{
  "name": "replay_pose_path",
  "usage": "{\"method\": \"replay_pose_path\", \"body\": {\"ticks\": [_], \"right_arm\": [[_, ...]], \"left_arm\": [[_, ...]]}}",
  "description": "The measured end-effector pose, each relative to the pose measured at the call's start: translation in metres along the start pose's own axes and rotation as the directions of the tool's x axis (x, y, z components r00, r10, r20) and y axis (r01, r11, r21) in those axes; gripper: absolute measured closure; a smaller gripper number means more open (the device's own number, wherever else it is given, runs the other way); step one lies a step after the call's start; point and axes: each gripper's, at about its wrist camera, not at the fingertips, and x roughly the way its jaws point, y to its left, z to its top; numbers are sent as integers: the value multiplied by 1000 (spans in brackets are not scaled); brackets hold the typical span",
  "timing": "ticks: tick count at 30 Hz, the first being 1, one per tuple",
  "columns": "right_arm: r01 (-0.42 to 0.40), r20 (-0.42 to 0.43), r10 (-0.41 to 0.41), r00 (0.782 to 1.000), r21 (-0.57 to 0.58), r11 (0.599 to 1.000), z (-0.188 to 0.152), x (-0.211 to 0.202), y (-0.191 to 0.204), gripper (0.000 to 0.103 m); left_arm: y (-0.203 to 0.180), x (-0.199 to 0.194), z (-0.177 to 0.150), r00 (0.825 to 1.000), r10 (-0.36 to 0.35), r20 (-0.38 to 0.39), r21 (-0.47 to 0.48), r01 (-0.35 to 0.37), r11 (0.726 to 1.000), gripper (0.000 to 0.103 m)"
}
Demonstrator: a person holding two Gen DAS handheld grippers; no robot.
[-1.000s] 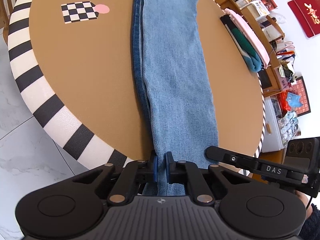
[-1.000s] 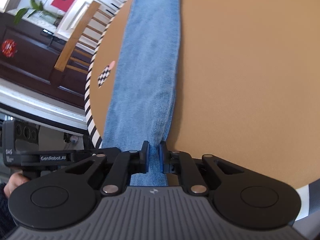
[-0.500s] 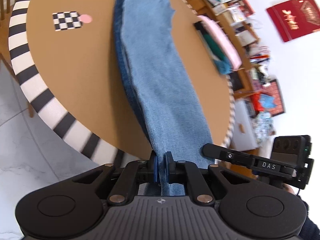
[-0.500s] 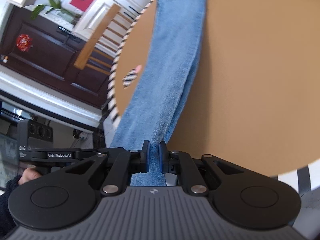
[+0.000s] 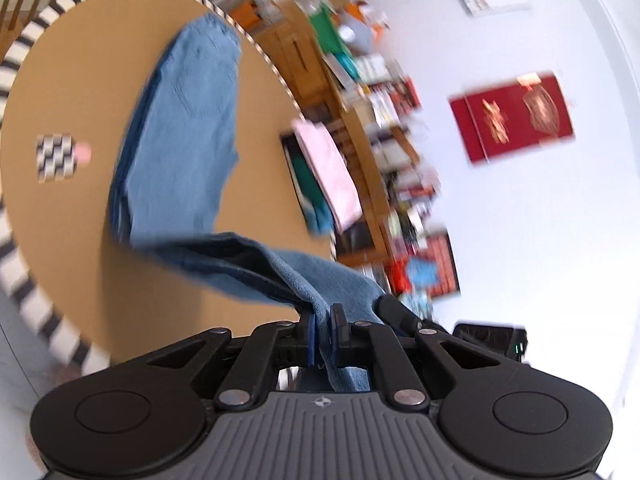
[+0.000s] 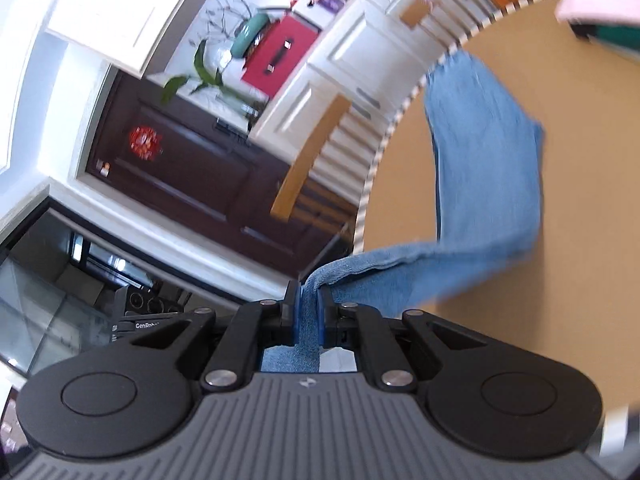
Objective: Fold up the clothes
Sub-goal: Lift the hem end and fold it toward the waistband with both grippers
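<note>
A pair of light blue jeans (image 5: pixel 188 132) lies lengthwise on a round tan table (image 5: pixel 80 248), folded leg on leg. My left gripper (image 5: pixel 323 334) is shut on the hem end of the legs and holds it up above the near table edge, so the cloth bends up off the table. In the right wrist view the jeans (image 6: pixel 480 152) stretch toward the far rim, and my right gripper (image 6: pixel 307 312) is shut on the same lifted hem end. Both views are blurred by motion.
A stack of folded clothes, pink on top (image 5: pixel 328 168), lies at the right side of the table. A checkered marker (image 5: pixel 56 156) lies at the left. The table (image 6: pixel 580 240) has a black-and-white striped rim. Cluttered shelves (image 5: pixel 380 100) and wooden chairs (image 6: pixel 312 160) stand beyond.
Both grippers have risen and swung forward with the hem end. The legs, flat and hanging over the near edge a second ago, now bend up off the table.
</note>
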Motion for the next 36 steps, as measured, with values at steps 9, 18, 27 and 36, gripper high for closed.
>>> {"method": "replay_pose_path", "body": {"ticks": [9, 18, 27, 36], "right_arm": [[80, -27, -77, 997, 165, 983, 170, 124, -108, 95], [259, -166, -207, 964, 425, 867, 273, 265, -233, 81], [205, 14, -235, 972, 444, 872, 314, 270, -253, 48], [311, 115, -294, 949, -169, 935, 281, 290, -182, 86]], "left_arm": [[43, 118, 187, 991, 123, 56, -237, -107, 966, 97], [153, 228, 318, 965, 257, 49, -574, -184, 798, 96], [164, 236, 365, 943, 283, 174, -507, -160, 847, 71], [108, 223, 358, 917, 241, 318, -36, -242, 970, 61]]}}
